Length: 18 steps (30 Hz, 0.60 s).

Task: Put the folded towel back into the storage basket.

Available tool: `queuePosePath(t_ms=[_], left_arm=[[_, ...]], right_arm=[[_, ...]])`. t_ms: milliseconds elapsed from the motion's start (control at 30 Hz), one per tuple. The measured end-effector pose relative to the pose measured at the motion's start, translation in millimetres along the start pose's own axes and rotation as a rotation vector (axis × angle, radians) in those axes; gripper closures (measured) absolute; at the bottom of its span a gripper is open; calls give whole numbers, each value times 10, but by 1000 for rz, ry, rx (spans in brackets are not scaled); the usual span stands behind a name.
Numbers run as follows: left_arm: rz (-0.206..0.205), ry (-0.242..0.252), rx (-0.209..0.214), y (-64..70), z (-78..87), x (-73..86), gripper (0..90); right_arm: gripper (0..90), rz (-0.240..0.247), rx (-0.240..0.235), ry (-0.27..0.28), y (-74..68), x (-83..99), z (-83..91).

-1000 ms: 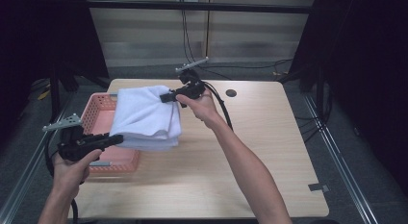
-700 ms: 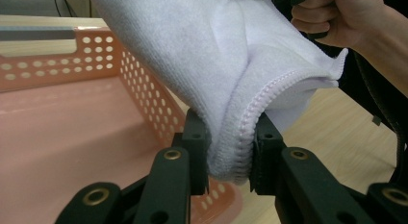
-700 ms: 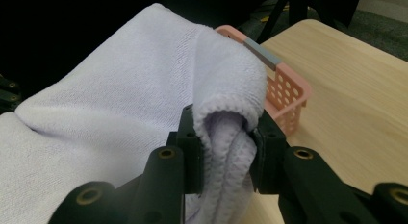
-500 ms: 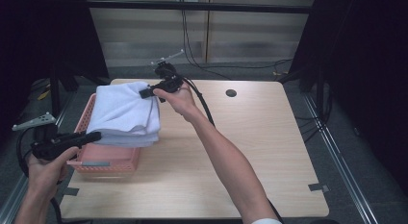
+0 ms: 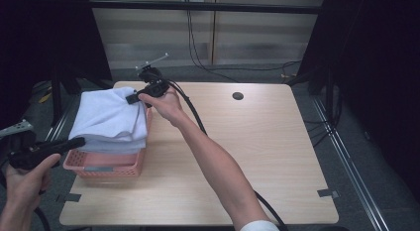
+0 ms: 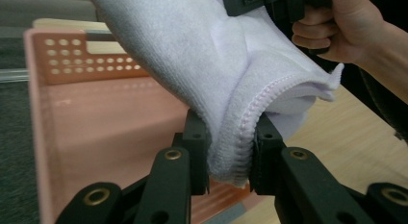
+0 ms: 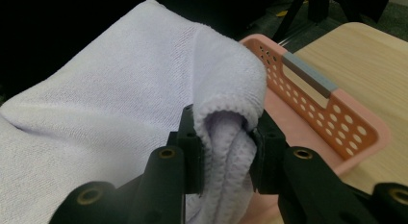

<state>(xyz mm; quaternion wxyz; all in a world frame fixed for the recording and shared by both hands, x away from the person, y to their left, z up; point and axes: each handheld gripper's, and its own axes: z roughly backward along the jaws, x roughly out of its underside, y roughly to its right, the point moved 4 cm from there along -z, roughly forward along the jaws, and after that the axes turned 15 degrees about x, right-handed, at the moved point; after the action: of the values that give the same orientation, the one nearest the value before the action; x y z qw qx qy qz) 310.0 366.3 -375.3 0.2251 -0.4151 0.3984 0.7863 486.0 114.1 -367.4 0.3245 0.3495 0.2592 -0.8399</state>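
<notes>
Towel (image 5: pixel 111 119) hangs stretched over the pink basket (image 5: pixel 111 164), its folded edges pinched between our jaws. We have the left gripper (image 6: pixel 230 159) clamped on one end, the right gripper (image 7: pixel 226 154) on the other.

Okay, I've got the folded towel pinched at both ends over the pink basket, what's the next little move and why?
Probably lower both ends together. The folded towel is clamped by the left gripper and the right gripper and hangs above the pink basket, roughly centred over it, so a level descent should lay it inside before either gripper opens.
</notes>
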Motion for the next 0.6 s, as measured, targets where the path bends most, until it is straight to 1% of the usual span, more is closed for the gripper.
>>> queuePosePath(t_ms=[67,100,133,200,233,300,333,367,433,533,600], left_arm=[[11,14,-10,-32,68,-8,736],[10,9,-14,-48,88,-5,737],[22,5,-18,-65,102,4,737],[29,-4,-32,-117,123,33,737],[39,-7,-42,-142,126,53,737],[54,-12,-54,-205,127,101,737],[57,-26,-68,-242,119,137,737],[64,-29,-80,-263,117,159,737],[82,-26,-77,-319,118,214,737],[105,-34,-91,-391,93,297,737],[107,-52,-104,-414,56,338,737]], right_arm=[[708,-1,-6,5,-52,-35,-30],[708,2,-1,7,-84,-52,-50],[708,4,-2,10,-102,-58,-63],[708,3,10,8,-136,-54,-110],[709,1,12,7,-146,-40,-141],[708,-10,16,-2,-153,12,-219],[708,-14,22,-2,-155,30,-245],[708,-19,24,-4,-161,65,-286],[709,-9,35,-10,-174,120,-334],[710,-19,40,-7,-172,196,-410],[710,-16,50,-24,-164,247,-471]])
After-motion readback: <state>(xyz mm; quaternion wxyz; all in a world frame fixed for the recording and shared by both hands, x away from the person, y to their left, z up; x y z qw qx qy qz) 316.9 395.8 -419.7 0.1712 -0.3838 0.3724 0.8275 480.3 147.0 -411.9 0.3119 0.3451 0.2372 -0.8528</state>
